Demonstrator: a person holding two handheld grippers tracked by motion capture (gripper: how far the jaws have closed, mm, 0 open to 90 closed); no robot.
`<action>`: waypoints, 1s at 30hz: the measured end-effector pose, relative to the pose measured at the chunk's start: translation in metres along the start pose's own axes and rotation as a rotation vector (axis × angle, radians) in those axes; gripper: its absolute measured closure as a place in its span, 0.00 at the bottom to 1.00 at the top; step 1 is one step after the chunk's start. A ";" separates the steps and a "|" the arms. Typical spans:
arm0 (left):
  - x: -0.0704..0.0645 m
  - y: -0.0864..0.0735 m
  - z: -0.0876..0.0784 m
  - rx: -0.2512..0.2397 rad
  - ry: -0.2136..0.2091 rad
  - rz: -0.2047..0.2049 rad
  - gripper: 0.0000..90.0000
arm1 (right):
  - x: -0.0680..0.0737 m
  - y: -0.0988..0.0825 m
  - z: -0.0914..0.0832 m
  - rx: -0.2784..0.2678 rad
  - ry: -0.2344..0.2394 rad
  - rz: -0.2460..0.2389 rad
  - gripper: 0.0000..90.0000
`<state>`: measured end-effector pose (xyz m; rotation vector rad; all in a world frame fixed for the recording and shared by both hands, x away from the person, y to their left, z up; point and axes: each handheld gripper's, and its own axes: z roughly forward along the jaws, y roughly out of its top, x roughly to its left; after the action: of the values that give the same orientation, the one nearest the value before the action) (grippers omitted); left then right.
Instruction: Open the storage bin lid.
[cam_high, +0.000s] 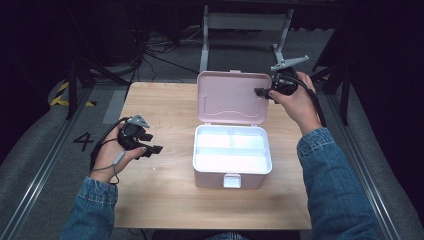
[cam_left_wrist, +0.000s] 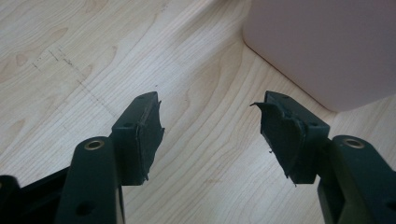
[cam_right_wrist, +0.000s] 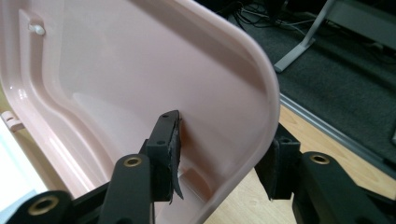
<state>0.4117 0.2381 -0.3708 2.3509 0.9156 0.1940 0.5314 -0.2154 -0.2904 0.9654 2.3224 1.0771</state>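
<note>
A pink box (cam_high: 232, 176) stands on the wooden table (cam_high: 160, 200) with its lid (cam_high: 230, 97) raised upright; a white divided tray (cam_high: 230, 150) sits inside. My right gripper (cam_high: 263, 92) is at the lid's upper right edge. In the right gripper view the lid (cam_right_wrist: 116, 60) runs between the jaws of my right gripper (cam_right_wrist: 226, 130): one jaw is inside the lid, the other behind its rim, and the pads stand apart from it. My left gripper (cam_high: 154, 143) hovers open and empty left of the box. In its own view, my left gripper (cam_left_wrist: 210, 105) points at bare wood beside the box corner (cam_left_wrist: 322, 46).
A latch tab (cam_high: 231, 181) sits on the box's front wall. Behind the table stand a grey metal frame (cam_high: 245, 22) and floor cables (cam_high: 150, 50). The table's far edge runs right behind the lid. Bare wood (cam_left_wrist: 93, 46) lies around the left gripper.
</note>
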 end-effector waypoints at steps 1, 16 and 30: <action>0.000 -0.001 0.001 -0.007 -0.003 -0.004 0.43 | -0.002 -0.001 0.002 0.004 0.002 0.008 0.62; 0.006 -0.007 0.000 -0.003 -0.003 -0.019 0.43 | -0.021 -0.013 0.039 0.075 0.031 0.112 0.57; 0.010 -0.014 0.000 0.005 -0.005 -0.038 0.43 | -0.031 -0.029 0.066 0.158 0.000 0.112 0.61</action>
<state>0.4111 0.2528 -0.3804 2.3360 0.9582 0.1705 0.5801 -0.2187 -0.3515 1.1670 2.4069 0.9456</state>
